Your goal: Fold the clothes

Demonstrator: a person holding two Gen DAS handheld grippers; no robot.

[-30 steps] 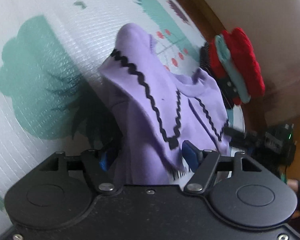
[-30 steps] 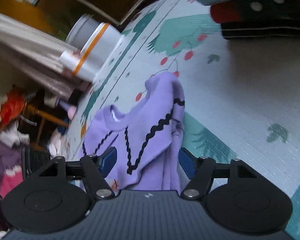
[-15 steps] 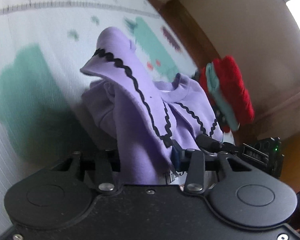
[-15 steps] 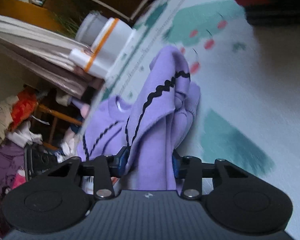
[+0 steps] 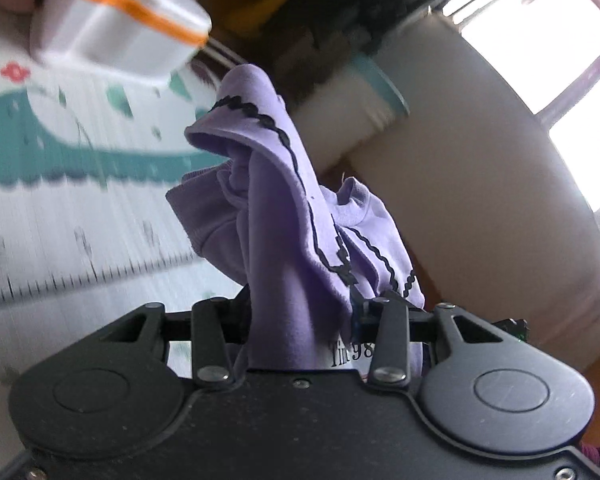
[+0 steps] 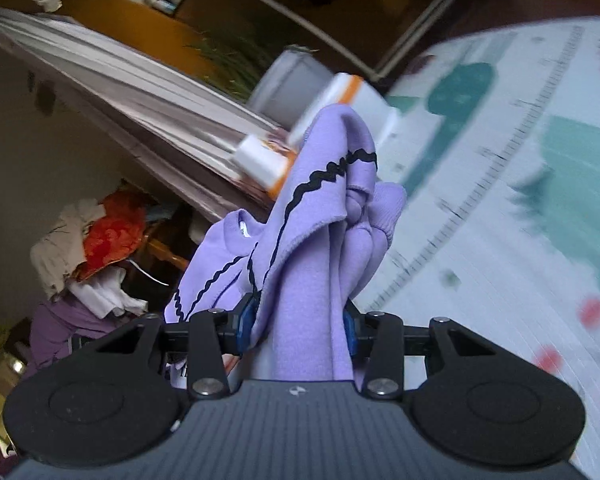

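Only one garment is in play, a lilac top (image 5: 284, 240) trimmed with black zigzag braid, and two grippers share it. Left gripper (image 5: 300, 316): its jaws are clamped on a bunched fold of the fabric, which rises from between them in a loose peak, with a cuffed sleeve drooping to the left and the neckline showing to the right; a white label with dark print sits low between the fingers. Right gripper (image 6: 298, 324): its blue pads (image 6: 245, 320) are closed on another gathered part of the same lilac top (image 6: 312, 248), the cloth standing up in folds, with the neck opening to the left. In both views the top is held up off a white play mat (image 5: 80, 216) printed with teal shapes, red dots and a ruler-like scale. One white container with an orange band (image 5: 112, 28) stands on the mat beyond the garment, and the raised cloth covers part of it in the right wrist view. One heap of mixed clothes (image 6: 96, 256), orange, white and purple, lies off to the left in the right wrist view. Both views are blurred at the edges.
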